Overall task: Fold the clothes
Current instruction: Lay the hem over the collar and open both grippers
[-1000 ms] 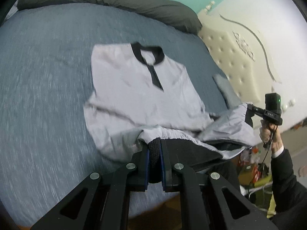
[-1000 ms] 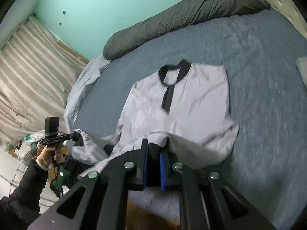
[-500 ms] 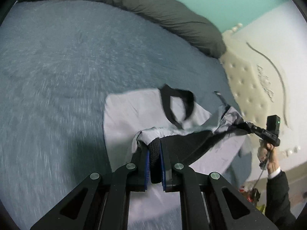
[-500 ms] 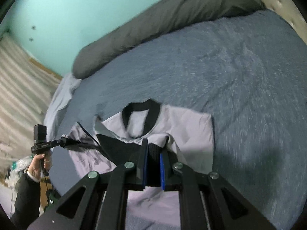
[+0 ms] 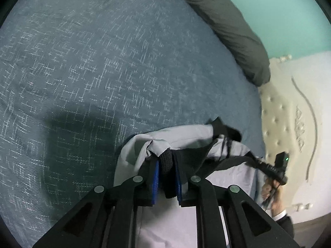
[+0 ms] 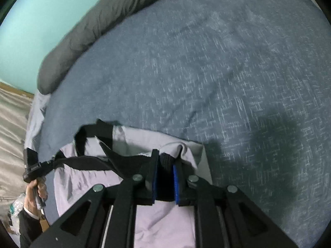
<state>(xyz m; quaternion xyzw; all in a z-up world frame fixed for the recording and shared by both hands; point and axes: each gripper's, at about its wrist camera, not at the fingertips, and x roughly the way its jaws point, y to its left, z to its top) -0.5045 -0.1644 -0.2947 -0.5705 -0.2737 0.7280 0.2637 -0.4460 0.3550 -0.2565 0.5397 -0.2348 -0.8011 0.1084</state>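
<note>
A: One shirt (image 5: 186,223) out there, pale lilac with a black collar (image 6: 89,136), lying doubled over on the blue-grey bedspread (image 5: 103,72).

B: And one long dark grey pillow (image 6: 99,20) along the far side, against a turquoise wall (image 6: 41,16). Cream tufted headboard (image 5: 277,119) off to one side.

A: Two grippers. The left gripper (image 5: 167,165) has the black ribbed hem (image 5: 166,161) between its blue pads, jaws opening.

B: Same for the right gripper (image 6: 165,165): dark hem between the fingers (image 6: 176,177), which are easing apart, cloth in the narrow gap.

A: Each hand (image 5: 273,192) shows in the other's view, too.
</note>
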